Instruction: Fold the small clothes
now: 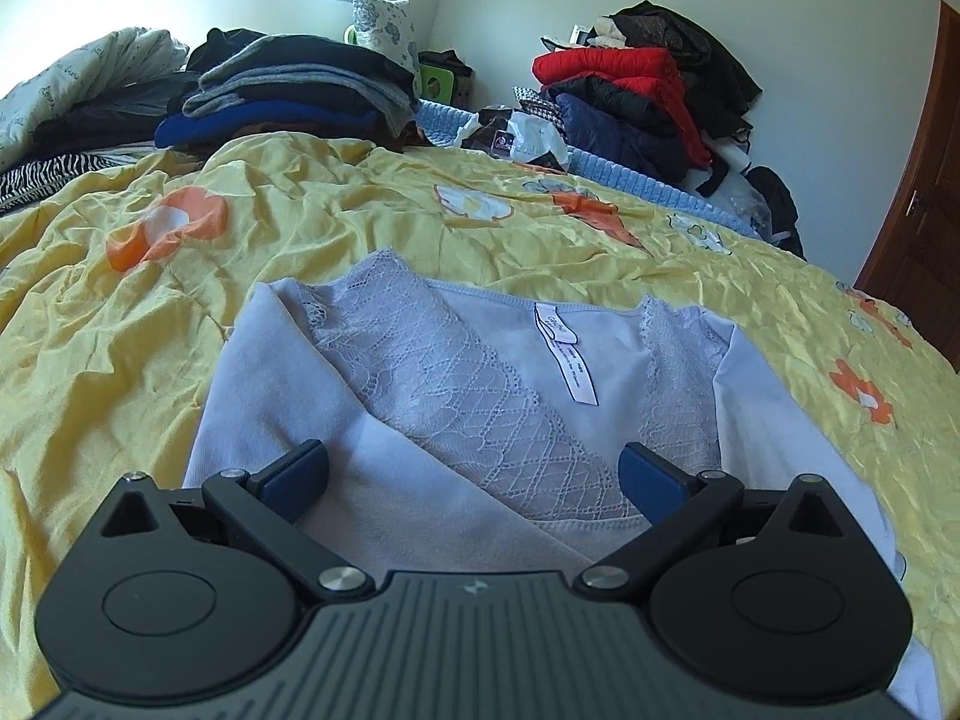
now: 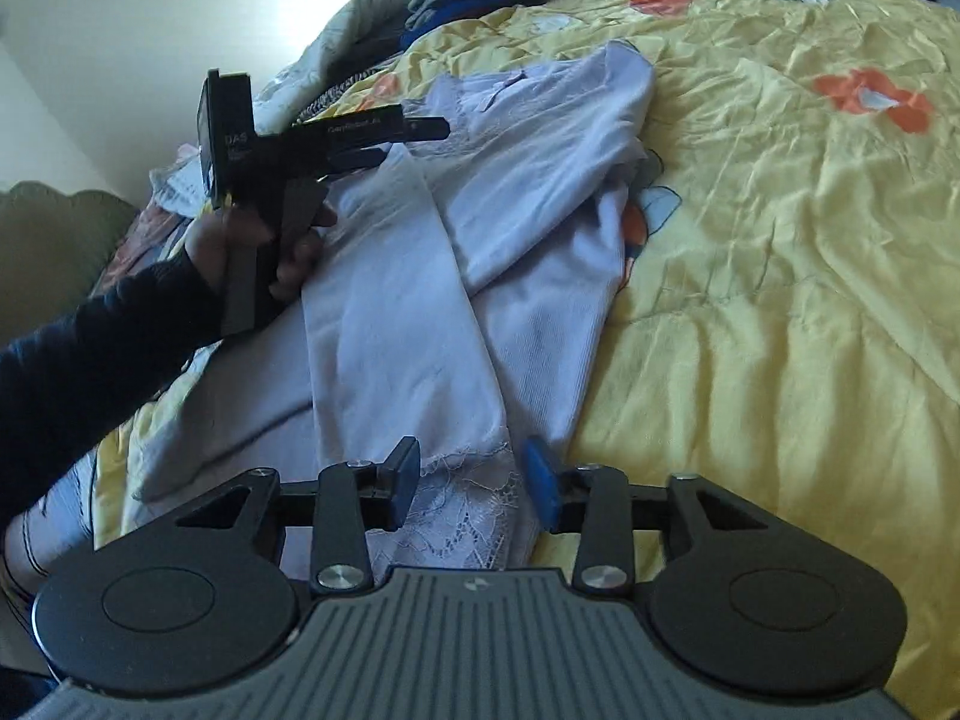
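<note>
A pale lavender long-sleeved top (image 1: 420,396) with lace trim and a white neck label lies flat on the yellow flowered bedspread (image 1: 300,210). My left gripper (image 1: 477,474) hovers over its lower front, open wide, with nothing between the blue pads. In the right wrist view both sleeves are folded across the top (image 2: 540,180). The lace cuff (image 2: 468,510) of one sleeve lies just under my right gripper (image 2: 474,477), which is open, its pads apart from the cloth. A hand in a dark sleeve holds the left gripper (image 2: 420,138) over the top's neck end.
Stacks of folded dark clothes (image 1: 288,84) and a heap with a red jacket (image 1: 630,78) sit at the bed's far end, by a blue knit blanket (image 1: 648,180). A wooden door (image 1: 918,210) stands at the right. A green chair back (image 2: 54,240) is at the left.
</note>
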A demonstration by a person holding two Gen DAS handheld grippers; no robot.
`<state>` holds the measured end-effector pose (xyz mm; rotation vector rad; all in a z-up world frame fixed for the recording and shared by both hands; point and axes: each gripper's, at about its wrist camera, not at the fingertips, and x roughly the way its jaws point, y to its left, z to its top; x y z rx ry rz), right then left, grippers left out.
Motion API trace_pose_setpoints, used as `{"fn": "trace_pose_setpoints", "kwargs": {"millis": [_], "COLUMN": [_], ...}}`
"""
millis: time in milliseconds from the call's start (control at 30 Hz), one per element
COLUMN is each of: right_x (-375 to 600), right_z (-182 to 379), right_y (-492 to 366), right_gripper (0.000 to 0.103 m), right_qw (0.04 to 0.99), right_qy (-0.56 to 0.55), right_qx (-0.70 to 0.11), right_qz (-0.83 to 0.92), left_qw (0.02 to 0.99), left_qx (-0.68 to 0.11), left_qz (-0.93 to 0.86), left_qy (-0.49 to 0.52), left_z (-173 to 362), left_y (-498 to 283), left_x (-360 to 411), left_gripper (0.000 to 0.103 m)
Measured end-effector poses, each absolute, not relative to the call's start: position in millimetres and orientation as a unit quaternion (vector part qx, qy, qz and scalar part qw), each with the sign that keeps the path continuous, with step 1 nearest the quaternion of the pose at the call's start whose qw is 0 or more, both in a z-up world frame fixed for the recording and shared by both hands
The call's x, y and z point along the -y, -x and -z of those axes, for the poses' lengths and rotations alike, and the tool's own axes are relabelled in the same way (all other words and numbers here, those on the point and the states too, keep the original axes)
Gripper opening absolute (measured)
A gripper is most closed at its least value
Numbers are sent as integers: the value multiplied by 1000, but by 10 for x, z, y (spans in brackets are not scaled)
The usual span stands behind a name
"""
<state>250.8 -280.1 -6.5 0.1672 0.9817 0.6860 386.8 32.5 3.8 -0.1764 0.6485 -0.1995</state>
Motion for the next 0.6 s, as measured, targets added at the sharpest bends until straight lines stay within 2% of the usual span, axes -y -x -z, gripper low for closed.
{"fn": "trace_pose_setpoints", "kwargs": {"millis": [67,100,200,300,333,400,500,600], "right_x": [2769,2748,2710,2846,2897,2961,3019,3045], "right_z": [73,71,-22,12,82,216,230,227], "right_y": [-2491,-2478,-2370,-2340,-2346,-2315,-2225,-2173], "right_gripper": [26,4,5,5,11,16,22,23], "right_qw": [805,797,796,773,765,761,759,757], "right_qy": [-84,-81,-69,-138,-155,-165,-180,-181], "right_qx": [-472,-480,-477,-493,-507,-526,-522,-523], "right_qz": [-348,-358,-367,-375,-366,-343,-345,-347], "left_qw": [939,939,939,939,939,939,939,939], "left_qx": [-316,-316,-314,-312,-312,-312,-312,-312], "left_qz": [100,100,102,103,103,103,103,103], "left_qy": [91,93,99,102,103,102,103,102], "left_z": [-35,-35,-31,-32,-33,-33,-33,-33], "left_y": [-3866,-3866,-3861,-3861,-3860,-3860,-3859,-3857], "left_x": [-342,-348,-363,-374,-376,-374,-376,-376], "left_gripper": [103,103,103,103,103,103,103,103]}}
